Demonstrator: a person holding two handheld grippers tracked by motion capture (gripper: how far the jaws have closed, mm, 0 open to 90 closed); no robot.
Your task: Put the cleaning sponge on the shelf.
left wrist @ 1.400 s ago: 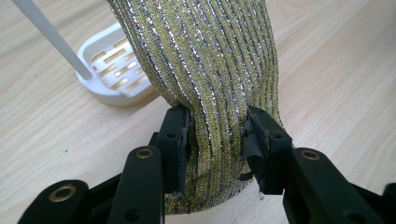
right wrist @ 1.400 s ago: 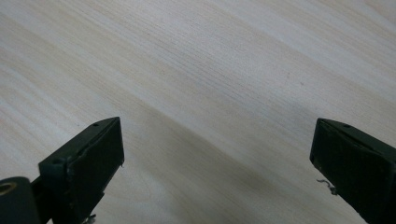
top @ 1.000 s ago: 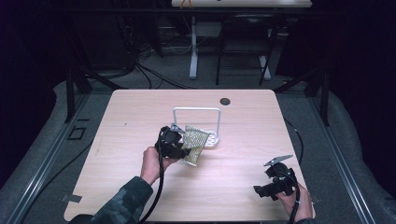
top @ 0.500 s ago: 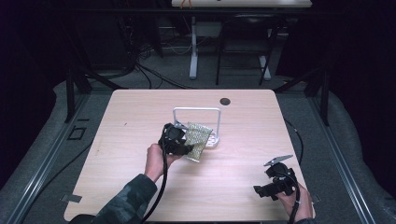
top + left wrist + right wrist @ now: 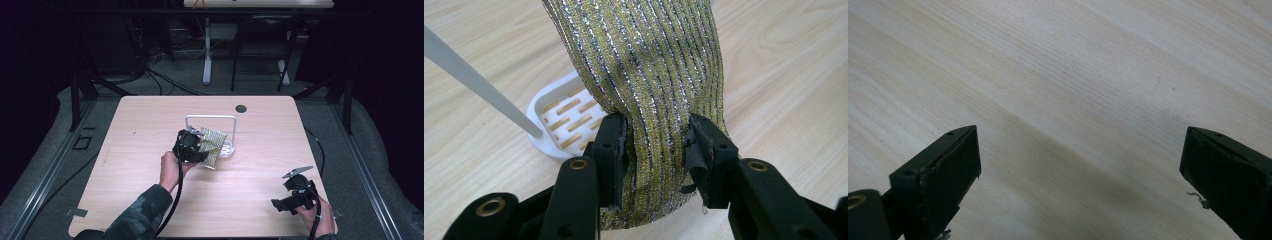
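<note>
The table [image 5: 150,200] carries a white rack [image 5: 212,120] near its middle, toward the far edge. A gold striped cloth [image 5: 649,75] hangs against the rack's bar, pinched at its lower end by the left gripper [image 5: 656,150]. To drape it well, I judge it needs lifting clear over the bar. The right gripper [image 5: 1080,175], jaws spread, idles near the right front corner.
</note>
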